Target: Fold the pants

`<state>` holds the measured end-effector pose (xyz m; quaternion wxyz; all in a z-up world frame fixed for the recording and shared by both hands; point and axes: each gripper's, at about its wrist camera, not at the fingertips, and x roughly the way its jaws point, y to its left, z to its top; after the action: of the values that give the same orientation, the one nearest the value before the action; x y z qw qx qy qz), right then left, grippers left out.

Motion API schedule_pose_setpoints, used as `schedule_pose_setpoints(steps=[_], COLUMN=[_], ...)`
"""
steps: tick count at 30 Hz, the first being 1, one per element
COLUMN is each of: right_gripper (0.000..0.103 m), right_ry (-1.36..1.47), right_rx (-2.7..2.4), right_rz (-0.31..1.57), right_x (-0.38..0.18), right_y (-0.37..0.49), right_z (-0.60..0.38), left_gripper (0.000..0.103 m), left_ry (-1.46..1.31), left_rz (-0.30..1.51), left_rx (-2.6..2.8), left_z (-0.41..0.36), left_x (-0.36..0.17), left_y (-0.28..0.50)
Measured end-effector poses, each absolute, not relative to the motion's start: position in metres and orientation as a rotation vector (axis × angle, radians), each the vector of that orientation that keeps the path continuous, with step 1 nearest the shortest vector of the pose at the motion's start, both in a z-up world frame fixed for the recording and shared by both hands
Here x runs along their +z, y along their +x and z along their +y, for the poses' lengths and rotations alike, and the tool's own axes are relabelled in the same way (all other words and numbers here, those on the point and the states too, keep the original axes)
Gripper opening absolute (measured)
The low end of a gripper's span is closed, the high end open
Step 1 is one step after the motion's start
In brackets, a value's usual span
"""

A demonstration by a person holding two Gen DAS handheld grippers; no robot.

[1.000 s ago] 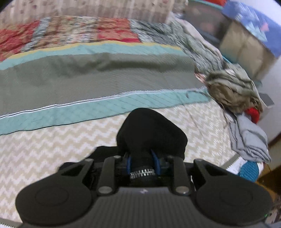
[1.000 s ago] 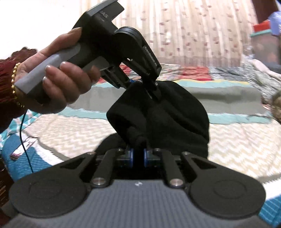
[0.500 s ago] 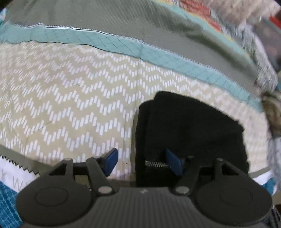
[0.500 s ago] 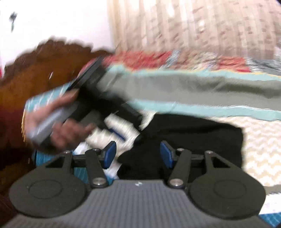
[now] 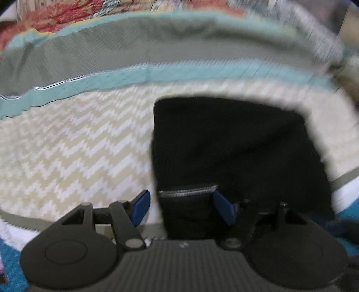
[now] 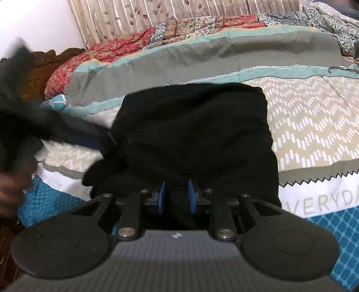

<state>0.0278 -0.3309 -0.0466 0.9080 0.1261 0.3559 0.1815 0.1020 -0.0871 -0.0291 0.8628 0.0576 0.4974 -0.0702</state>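
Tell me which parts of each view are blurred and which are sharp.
Left wrist view: motion blur smears the quilt and the edges of the black pants; the left hand-held gripper stays sharp. Right wrist view: pants and quilt are crisp, with only the dark shape at the left edge streaked; fisheye bending curves the quilt stripes in both.

- Your pants point(image 6: 193, 134) are plain black, with a silver-grey zip point(image 5: 187, 192) along one edge.
- Your left gripper point(image 5: 179, 207) and right gripper point(image 6: 176, 197) both have bright blue pads on black bodies.
- The bedspread point(image 6: 314, 125) under the pants is beige with a white zigzag of small dashes, edged by a teal quilted band, then a wide grey-green band.
- Its near border point(image 6: 318, 202) is white with grey letters and a black zigzag line, then blue with a light lattice.
- The quilt point(image 6: 125, 45) behind is red floral patchwork.
- The curtain point(image 6: 145, 18) is cream with brown leaves.
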Motion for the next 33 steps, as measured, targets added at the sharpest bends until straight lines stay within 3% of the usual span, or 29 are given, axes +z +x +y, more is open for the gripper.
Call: schedule_pose_setpoints(steps=[5,18,24,33], right_gripper=[0.035,0.039,0.043,0.045], right_ry=[0.317,0.429,0.433,0.430], right_rx=[0.354,0.252,0.246,0.243], right_rz=[0.652,0.649,0.660,0.656], right_x=[-0.028,-0.034,-0.034,-0.032], right_y=[0.011,-0.006,-0.010,-0.012], right_z=[-0.352,-0.376,-0.374,-0.372], left_gripper=[0.064,0.066,0.073,0.074], left_ry=[0.132,0.120,0.119,0.117], left_rz=[1.021,1.000,0.984,0.965], left_rx=[-0.123,-0.055,-0.051,-0.062], left_z=[-0.080,-0.059,-0.057,-0.058], left_x=[-0.016,-0.002,0.000,0.002], left_y=[0.092,0.062,0.052,0.045])
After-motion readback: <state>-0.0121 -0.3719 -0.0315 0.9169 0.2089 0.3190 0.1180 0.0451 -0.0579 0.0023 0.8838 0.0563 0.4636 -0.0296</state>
